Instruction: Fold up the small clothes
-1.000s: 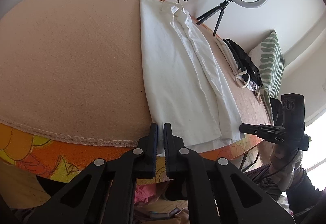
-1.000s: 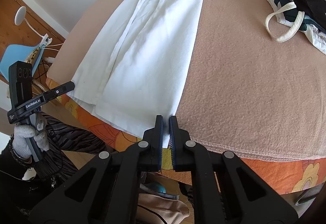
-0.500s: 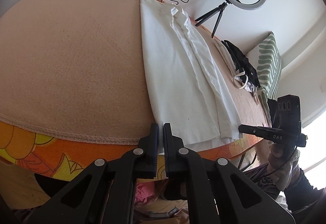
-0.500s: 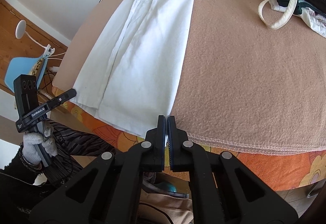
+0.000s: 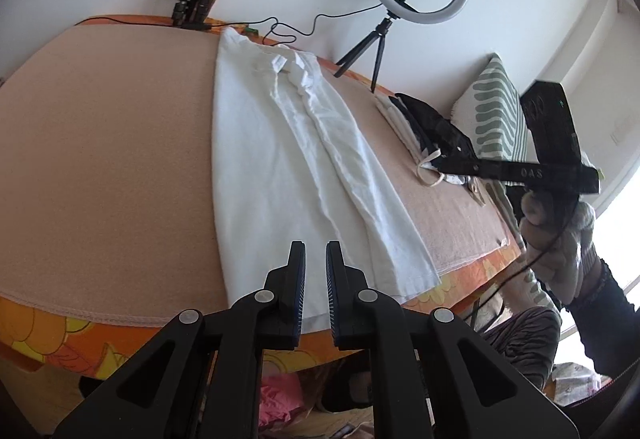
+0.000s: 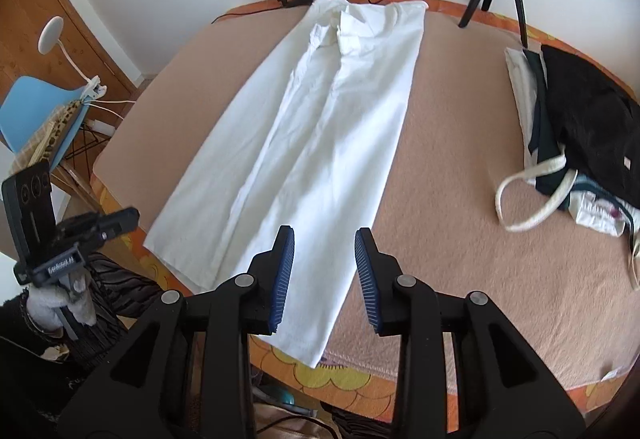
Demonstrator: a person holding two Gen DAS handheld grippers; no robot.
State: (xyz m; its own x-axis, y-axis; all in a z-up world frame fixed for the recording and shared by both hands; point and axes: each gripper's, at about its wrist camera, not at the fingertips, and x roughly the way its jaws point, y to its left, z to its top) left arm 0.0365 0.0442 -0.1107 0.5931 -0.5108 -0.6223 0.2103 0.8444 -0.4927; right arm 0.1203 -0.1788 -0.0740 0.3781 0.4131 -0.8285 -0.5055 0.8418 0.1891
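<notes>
Left wrist view: the left gripper (image 5: 316,281) was pinching the near edge of the white shirt (image 5: 280,167) a moment ago. Now its jaws have just been opening a little, and a thin gap shows between them with nothing in it. The shirt lies flat and long on the pink blanket (image 5: 104,159), with its bottom edge just past the blanket's near side. On the right, the right gripper (image 5: 452,161) is seen from the side, up in the air. White letters on it look like "OAS" or "DAS"; I cannot tell which.

Right wrist view: the right gripper (image 6: 325,279) held the shirt (image 6: 320,127) hem too, with its jaws shut tight. Its jaws have just been opening and now stand well apart, and no cloth is between them. It sits higher than before, so more of the shirt shows. I think both sides are folded in and let go, and the next fold is still to do. At the left edge, the left gripper (image 6: 120,225) has a label that reads "GenRobot.AI". A pile of dark clothes (image 6: 580,127) waits on the right.
</notes>
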